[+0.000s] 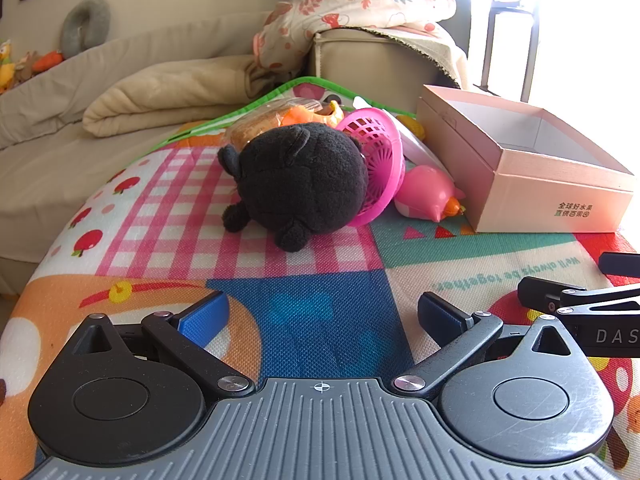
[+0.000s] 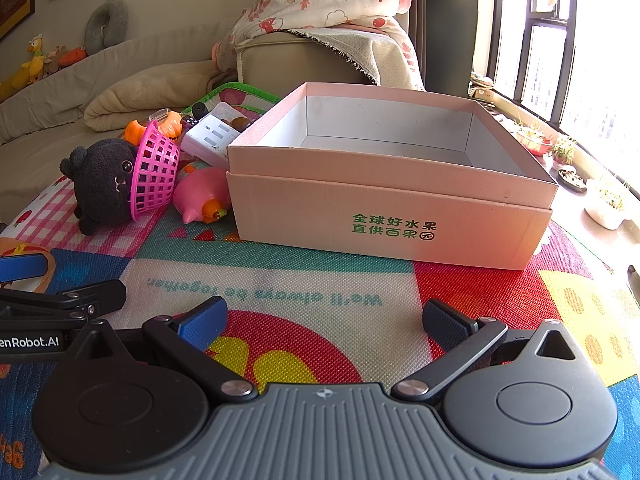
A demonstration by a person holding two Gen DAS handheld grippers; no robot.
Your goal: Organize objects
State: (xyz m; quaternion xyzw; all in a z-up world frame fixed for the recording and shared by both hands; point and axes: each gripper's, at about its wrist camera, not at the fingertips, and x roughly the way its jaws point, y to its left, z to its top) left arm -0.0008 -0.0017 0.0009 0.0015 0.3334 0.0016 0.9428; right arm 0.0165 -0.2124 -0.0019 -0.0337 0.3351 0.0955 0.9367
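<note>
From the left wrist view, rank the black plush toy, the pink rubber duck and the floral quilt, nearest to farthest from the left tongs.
1. Black plush toy, straight ahead on the mat.
2. Pink rubber duck, ahead to the right, beside the box.
3. Floral quilt, far back, draped over the sofa arm.

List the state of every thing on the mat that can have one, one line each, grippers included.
Pink box: open, empty, upright.
Pink basket: tipped on its side, against the plush.
Black plush: lying on the mat, not held.
Pink duck toy: lying on its side beside the box.
Left hand-held gripper: open, empty.
Right hand-held gripper: open, empty.
</note>
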